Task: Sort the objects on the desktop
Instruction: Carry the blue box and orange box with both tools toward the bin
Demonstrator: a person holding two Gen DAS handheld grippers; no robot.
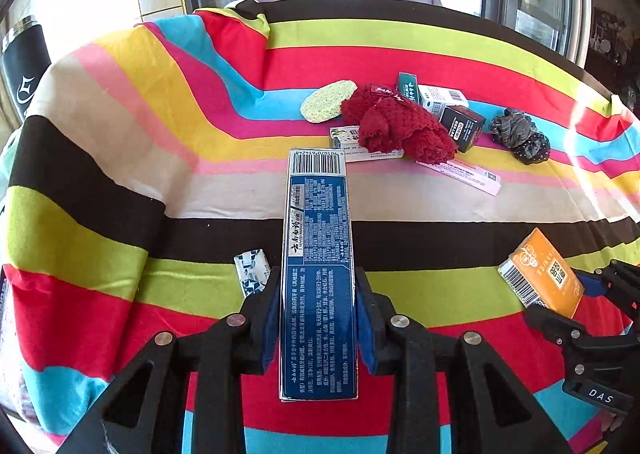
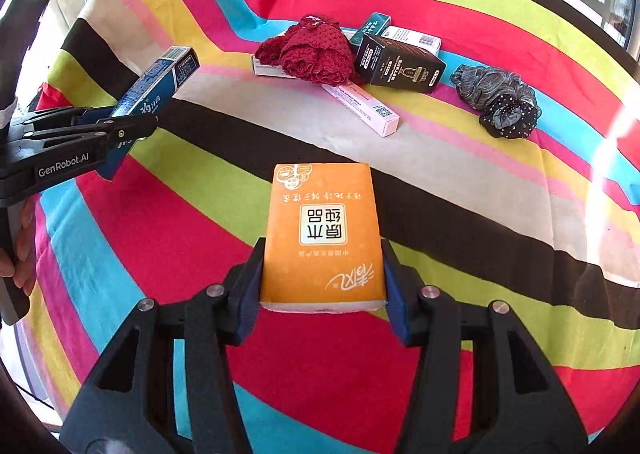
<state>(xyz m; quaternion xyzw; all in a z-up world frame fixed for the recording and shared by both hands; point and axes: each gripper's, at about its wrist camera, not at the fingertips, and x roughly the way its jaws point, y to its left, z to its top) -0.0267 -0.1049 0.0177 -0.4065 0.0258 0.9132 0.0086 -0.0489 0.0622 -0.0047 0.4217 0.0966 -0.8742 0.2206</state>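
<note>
My left gripper is shut on a long blue toothpaste box and holds it above the striped cloth; the box also shows in the right wrist view. My right gripper is shut on an orange tissue pack, held above the cloth; the pack shows at the right of the left wrist view. Further back lies a pile: a red knitted cloth, a black box, a pink box, a white box, a green box.
A green round sponge lies left of the pile. Dark hair scrunchies lie to its right. A small blue-white packet lies beside my left fingers. A black tumbler stands off the table's left edge. Windows are behind the table.
</note>
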